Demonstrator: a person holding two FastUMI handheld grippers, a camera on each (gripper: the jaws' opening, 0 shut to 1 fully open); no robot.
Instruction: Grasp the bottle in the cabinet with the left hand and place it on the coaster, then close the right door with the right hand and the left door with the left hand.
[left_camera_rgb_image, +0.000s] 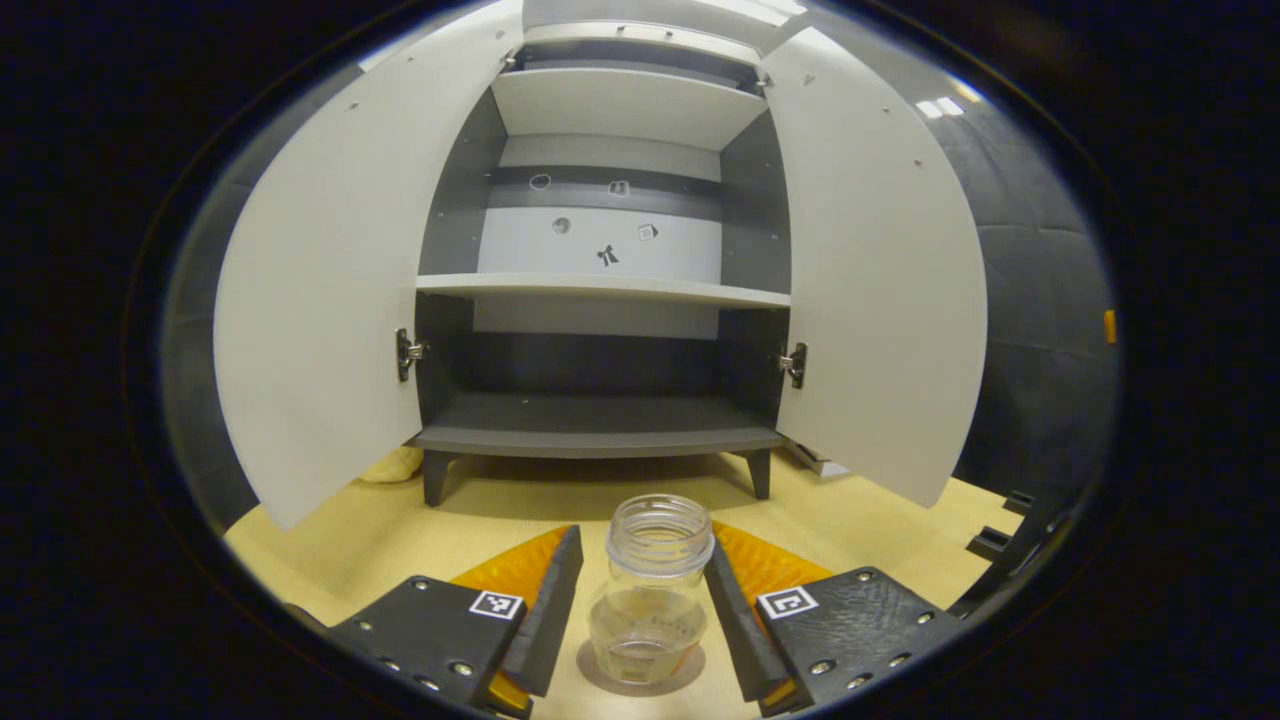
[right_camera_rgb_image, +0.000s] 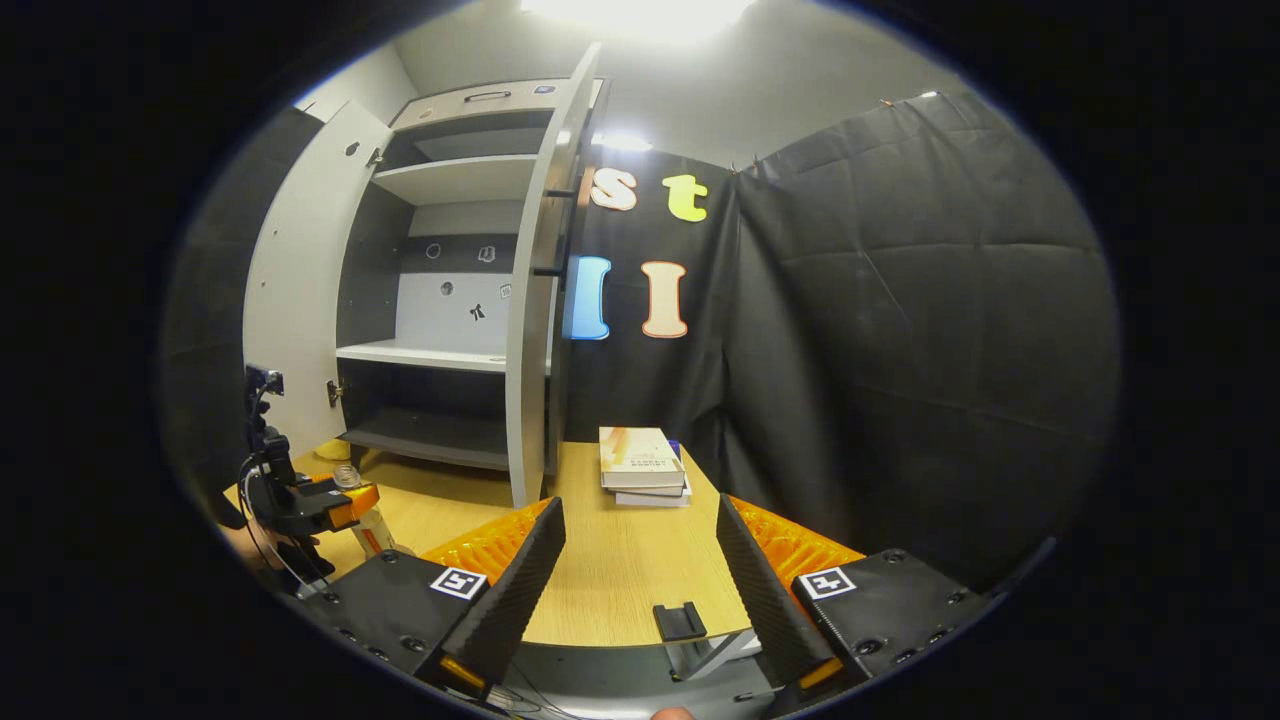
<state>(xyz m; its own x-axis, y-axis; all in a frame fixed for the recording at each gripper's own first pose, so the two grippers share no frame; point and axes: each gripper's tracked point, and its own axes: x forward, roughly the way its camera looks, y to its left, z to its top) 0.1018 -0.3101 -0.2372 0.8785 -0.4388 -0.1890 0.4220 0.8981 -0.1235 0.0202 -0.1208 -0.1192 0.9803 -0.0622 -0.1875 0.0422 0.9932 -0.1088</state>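
1. Left gripper view looks straight into the cabinet (left_camera_rgb_image: 600, 300), both doors swung wide, and the left gripper (left_camera_rgb_image: 642, 620) stands open around the bottle (left_camera_rgb_image: 648, 590) without touching it. The bottle sits upright on the coaster (left_camera_rgb_image: 640, 672).
2. Right gripper view adds a stack of books (right_camera_rgb_image: 642, 465) on the table (right_camera_rgb_image: 620, 570), and the right gripper (right_camera_rgb_image: 640, 590) open and empty.

A stack of books (right_camera_rgb_image: 645, 466) is lying on the wooden table (right_camera_rgb_image: 620, 570), just right of centre and near the black cloth wall (right_camera_rgb_image: 900, 330). A small black clip-like stand (right_camera_rgb_image: 680, 622) is seen sitting at the table's near edge.
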